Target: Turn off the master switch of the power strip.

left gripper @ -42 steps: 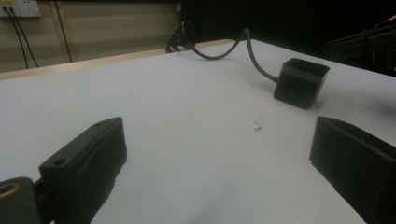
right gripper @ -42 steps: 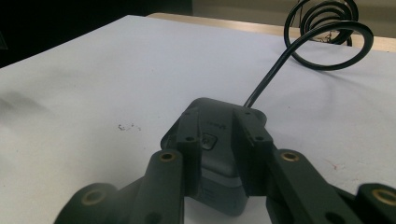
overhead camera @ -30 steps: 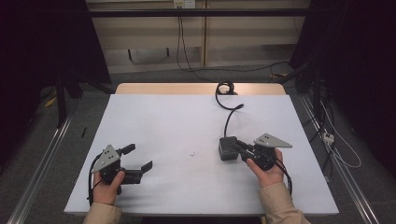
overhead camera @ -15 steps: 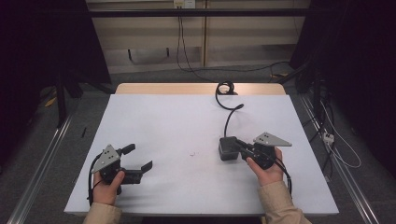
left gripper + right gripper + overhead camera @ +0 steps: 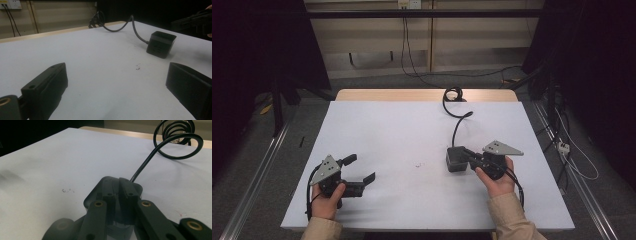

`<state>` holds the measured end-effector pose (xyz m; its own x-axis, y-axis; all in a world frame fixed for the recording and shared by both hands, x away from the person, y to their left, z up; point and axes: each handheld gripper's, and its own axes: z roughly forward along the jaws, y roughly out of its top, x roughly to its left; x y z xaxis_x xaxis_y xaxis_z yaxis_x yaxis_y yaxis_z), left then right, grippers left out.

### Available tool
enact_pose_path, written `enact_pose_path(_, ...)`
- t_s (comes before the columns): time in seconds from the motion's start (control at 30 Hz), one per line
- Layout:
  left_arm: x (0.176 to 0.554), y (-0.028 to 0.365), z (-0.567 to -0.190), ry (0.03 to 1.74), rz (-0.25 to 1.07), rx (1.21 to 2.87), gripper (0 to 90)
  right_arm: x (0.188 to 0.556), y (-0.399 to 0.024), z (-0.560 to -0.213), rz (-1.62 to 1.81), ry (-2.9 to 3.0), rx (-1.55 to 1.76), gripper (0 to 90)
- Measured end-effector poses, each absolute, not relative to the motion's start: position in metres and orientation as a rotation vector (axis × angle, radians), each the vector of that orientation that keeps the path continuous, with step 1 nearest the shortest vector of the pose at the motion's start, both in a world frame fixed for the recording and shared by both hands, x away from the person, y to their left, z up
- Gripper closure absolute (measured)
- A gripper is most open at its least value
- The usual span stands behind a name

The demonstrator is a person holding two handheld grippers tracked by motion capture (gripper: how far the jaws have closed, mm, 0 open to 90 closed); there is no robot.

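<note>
Right tongs (image 5: 468, 155) sit closed over a black adapter (image 5: 455, 159) (its cable (image 5: 455, 107) coiled at the far edge). Left tongs (image 5: 360, 169) gape open, empty, near the bench's (image 5: 402, 130) near-left corner.

room, as i saw it: white table (image 5: 387, 130), grey floor (image 5: 262, 145) with cables, beige wall panels (image 5: 377, 45), dark curtains (image 5: 602, 60) both sides.

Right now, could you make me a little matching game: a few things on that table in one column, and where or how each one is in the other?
Things:
1. left claw
2. right claw
3. black box
4. coiled cable

States:
A. at the table's far edge
B. jaws wide apart, nothing between them
C. jaws close together, over the box
D. lying on the white table, cable attached

Pairs: 1-B, 2-C, 3-D, 4-A
</note>
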<state>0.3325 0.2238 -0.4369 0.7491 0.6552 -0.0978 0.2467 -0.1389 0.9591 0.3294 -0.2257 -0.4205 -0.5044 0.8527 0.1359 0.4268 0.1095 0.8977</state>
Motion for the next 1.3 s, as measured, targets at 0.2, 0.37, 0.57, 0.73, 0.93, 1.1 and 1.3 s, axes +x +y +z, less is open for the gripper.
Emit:
enact_pose_path(0.2,0.3326,0.2236,-0.4371,0.716,0.412,1.718,3.6,0.3306,-0.225,-0.4213,1.368,1.983,1.245,85.2)
enact_pose_path(0.37,0.3326,0.2235,-0.4371,0.716,0.411,1.718,3.6,0.3316,-0.2241,-0.4214,1.367,1.989,1.242,85.9)
enact_pose_path(0.57,0.3327,0.2235,-0.4372,0.717,0.41,1.719,3.6,0.3324,-0.2228,-0.4215,1.369,1.994,1.24,86.7)
enact_pose_path(0.73,0.3327,0.2235,-0.4374,0.716,0.407,1.721,3.6,0.333,-0.2211,-0.4225,1.367,2.005,1.237,88.9)
enact_pose_path(0.93,0.3325,0.2233,-0.4374,0.72,0.408,1.716,3.6,0.334,-0.2203,-0.4232,1.365,2.008,1.226,90.0)
enact_pose_path(1.1,0.3328,0.2235,-0.4375,0.717,0.408,1.721,3.6,0.3341,-0.2198,-0.4237,1.366,2.013,1.229,90.0)
enact_pose_path(1.3,0.3327,0.2235,-0.4374,0.719,0.409,1.716,3.6,0.3348,-0.2192,-0.4246,1.367,2.02,1.227,90.0)
